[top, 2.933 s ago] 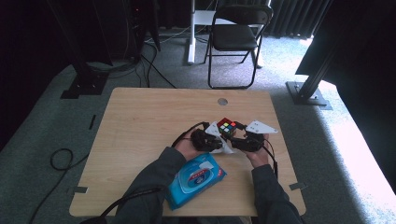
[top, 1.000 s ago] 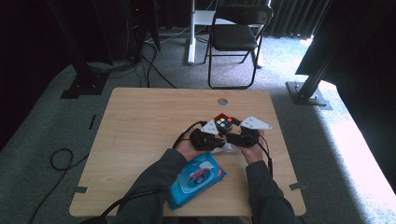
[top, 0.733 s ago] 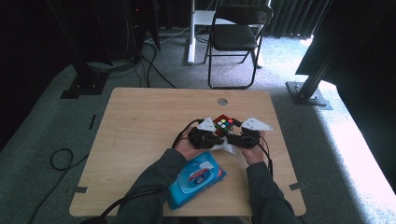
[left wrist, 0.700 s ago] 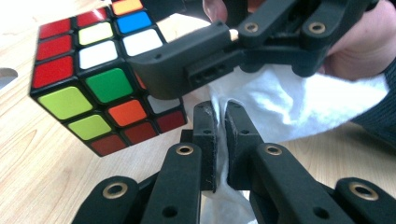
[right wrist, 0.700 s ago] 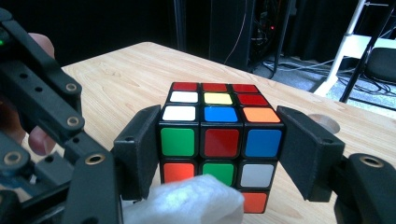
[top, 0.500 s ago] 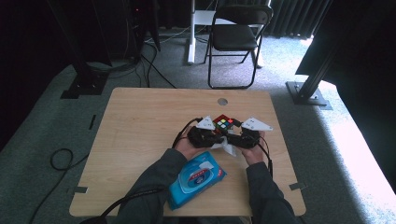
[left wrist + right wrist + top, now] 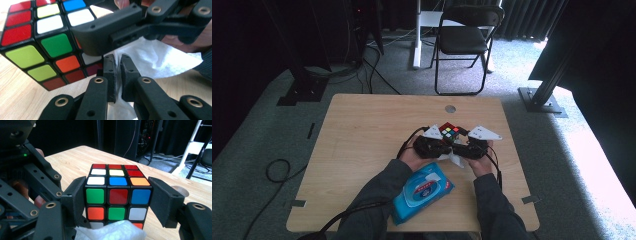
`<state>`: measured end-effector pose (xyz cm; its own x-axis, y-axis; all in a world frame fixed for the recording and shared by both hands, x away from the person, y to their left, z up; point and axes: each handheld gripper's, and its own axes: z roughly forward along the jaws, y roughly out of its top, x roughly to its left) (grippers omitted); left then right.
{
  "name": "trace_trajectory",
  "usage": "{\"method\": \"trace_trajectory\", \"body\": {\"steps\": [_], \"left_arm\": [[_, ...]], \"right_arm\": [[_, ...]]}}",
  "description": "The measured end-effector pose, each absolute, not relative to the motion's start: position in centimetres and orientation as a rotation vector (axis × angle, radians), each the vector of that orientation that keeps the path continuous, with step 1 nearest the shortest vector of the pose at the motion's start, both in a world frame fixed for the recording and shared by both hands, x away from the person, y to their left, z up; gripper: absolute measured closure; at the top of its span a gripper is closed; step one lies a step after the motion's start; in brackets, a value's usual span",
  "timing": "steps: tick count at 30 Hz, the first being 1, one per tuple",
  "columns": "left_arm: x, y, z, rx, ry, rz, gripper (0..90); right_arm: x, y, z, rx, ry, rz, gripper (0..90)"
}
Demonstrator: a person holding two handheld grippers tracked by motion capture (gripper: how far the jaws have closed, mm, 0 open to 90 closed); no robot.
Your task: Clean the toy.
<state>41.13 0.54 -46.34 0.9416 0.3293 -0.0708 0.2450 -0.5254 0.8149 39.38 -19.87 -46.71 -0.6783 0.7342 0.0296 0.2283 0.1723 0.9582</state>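
A light wooden table (image 7: 362,130) stands on grey carpet, a small round hole near its far edge. Beyond it are a black folding chair (image 7: 464,37), dark stands with trailing cables, and a black curtain; daylight falls across the floor to the right. On the near edge of the table lies a blue wet-wipe pack (image 7: 422,191).

Both forearms, in dark sleeves, enter from the near side and meet at the middle of the table, the two grippers turned inward toward each other.

- The right gripper (image 7: 117,200) has its jaws clamped on opposite sides of a Rubik's cube (image 7: 117,192), pads flat against the faces.
- The left gripper (image 7: 118,75) has its jaws pinched together on a white wipe (image 7: 160,60), which they hold against the lower side of the cube.

The cube sits between the two grippers, just beyond their bodies. Being a cube, it has no long axis; in the left gripper view it is tilted, one edge raised off the wood, while in the right gripper view its top face is red, white, yellow, blue and orange.
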Motion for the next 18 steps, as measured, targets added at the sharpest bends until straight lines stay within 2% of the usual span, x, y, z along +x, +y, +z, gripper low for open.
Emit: {"method": "trace_trajectory", "body": {"steps": [18], "left_arm": [[41.0, 0.9, -45.5, 2.099, 0.407, 0.117, 84.4]], "right_arm": [[39.5, -20.3, -46.9, 0.930, 1.997, 1.511, 34.3]]}}
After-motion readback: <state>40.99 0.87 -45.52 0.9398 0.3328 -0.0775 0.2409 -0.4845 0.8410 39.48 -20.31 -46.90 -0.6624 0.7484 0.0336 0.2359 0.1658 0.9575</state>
